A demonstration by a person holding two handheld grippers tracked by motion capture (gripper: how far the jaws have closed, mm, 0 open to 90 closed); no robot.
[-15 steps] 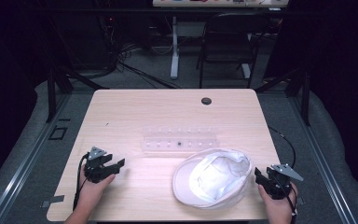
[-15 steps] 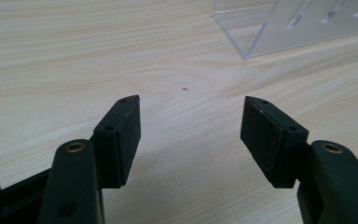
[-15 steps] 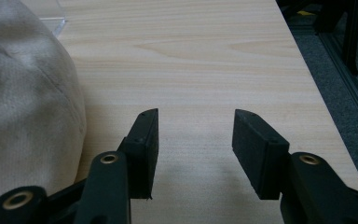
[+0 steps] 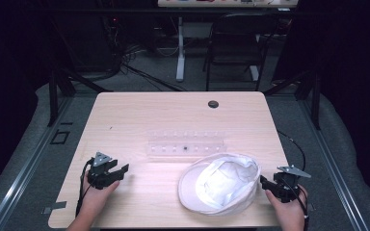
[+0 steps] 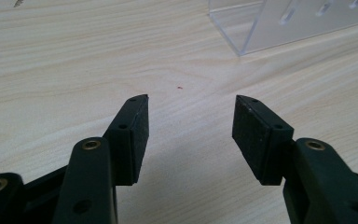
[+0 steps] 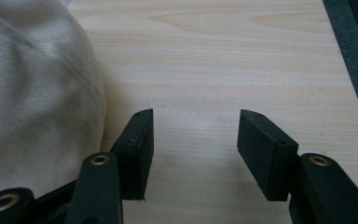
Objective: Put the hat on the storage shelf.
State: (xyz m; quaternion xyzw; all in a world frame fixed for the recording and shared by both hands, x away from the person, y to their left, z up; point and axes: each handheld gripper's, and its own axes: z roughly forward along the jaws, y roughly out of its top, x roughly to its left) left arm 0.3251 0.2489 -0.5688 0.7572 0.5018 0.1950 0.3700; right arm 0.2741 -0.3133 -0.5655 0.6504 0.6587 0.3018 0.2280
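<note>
white cap (image 4: 221, 183) lies upside down near the table's (image 4: 173, 110) front edge, at about 5 o'clock from its middle, with a clear plastic rack (image 4: 187, 144) just beyond it at 11 o'clock. right gripper (image 4: 270, 184) sits just beside the cap at 3 o'clock, jaws apart over bare wood, and left gripper (image 4: 118, 171) rests well off at 9 o'clock, jaws also apart and gripping nothing.

The high view looks forward and down from above the near edge of the wooden table (image 4: 139, 115), taking in its whole top. Each gripper view sits low and close over the tabletop, facing along its own jaws. The white cap (image 4: 221, 185) appears in the high view and the right gripper view; the clear plastic rack (image 4: 185, 144) appears in the high view and the left gripper view.
</note>
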